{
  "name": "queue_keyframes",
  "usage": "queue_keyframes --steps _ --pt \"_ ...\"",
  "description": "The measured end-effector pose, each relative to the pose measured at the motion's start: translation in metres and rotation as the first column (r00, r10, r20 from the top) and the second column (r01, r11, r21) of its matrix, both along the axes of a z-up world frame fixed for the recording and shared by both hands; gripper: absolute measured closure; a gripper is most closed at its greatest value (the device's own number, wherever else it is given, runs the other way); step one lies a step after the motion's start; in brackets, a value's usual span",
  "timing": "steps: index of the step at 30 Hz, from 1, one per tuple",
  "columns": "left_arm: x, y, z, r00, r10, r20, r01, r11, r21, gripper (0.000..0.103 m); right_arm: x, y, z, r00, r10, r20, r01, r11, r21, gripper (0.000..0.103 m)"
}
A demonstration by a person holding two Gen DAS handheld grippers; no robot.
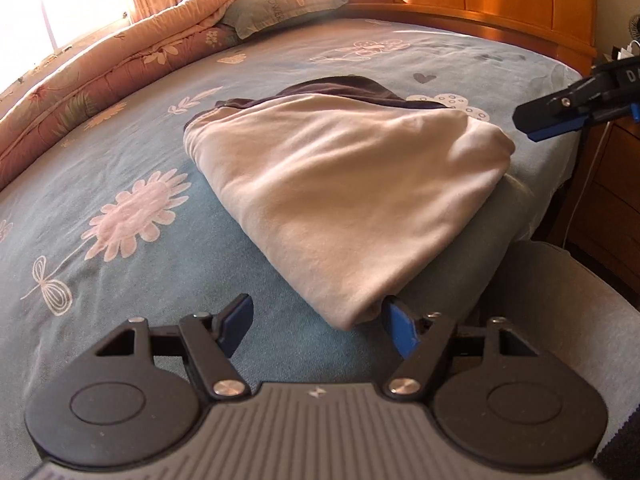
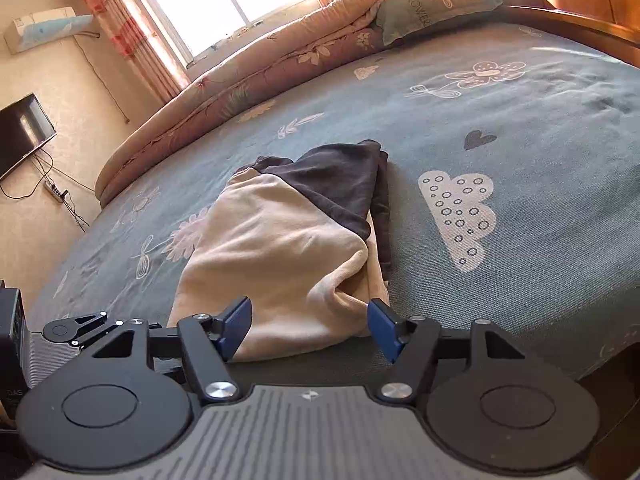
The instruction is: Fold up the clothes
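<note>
A folded cream garment point(image 1: 340, 192) with a dark brown part point(image 1: 344, 88) at its far end lies on the blue flowered bedsheet point(image 1: 120, 152), near the bed's edge. My left gripper point(image 1: 320, 326) is open just short of the garment's near corner, which lies beside its right finger point(image 1: 398, 330). My right gripper point(image 2: 310, 324) is open too, low over the other end of the cream garment point(image 2: 276, 248). That end's folded edge sits between the fingers with no pad pressing on it. The right gripper point(image 1: 548, 120) also shows at the right of the left wrist view.
A rolled pink quilt point(image 1: 100, 72) and a blue pillow point(image 1: 280, 8) lie along the bed's far side. A wooden headboard point(image 1: 500, 4) and nightstand point(image 1: 604, 200) are at the right. A television point(image 2: 22, 132) and power strip point(image 2: 56, 192) are by the wall.
</note>
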State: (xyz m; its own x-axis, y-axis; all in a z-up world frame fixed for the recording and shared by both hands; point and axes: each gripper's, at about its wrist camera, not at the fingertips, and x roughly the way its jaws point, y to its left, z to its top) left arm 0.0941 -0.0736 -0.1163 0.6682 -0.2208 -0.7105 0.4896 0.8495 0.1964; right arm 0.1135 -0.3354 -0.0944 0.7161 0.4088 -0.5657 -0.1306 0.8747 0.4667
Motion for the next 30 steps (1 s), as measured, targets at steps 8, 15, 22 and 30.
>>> queue_keyframes --steps 8,15,22,30 --pt "0.003 -0.005 -0.003 0.999 0.028 0.036 -0.032 0.991 0.129 0.028 0.0 0.001 -0.006 1.0 -0.003 -0.017 0.003 1.0 0.005 0.031" --pt "-0.006 0.025 0.007 0.996 0.046 -0.077 -0.04 0.996 0.078 0.028 0.003 0.013 -0.004 1.0 0.02 0.009 -0.019 0.997 -0.08 0.031" --pt "0.004 0.026 0.046 1.0 0.008 0.004 -0.008 1.0 0.012 0.028 0.009 0.021 -0.001 0.998 0.044 0.052 -0.039 0.995 -0.087 0.038" --pt "0.02 0.005 0.057 0.999 -0.043 0.024 0.043 0.999 -0.014 0.028 0.034 0.031 -0.017 0.995 0.1 0.005 -0.095 0.958 -0.271 0.086"
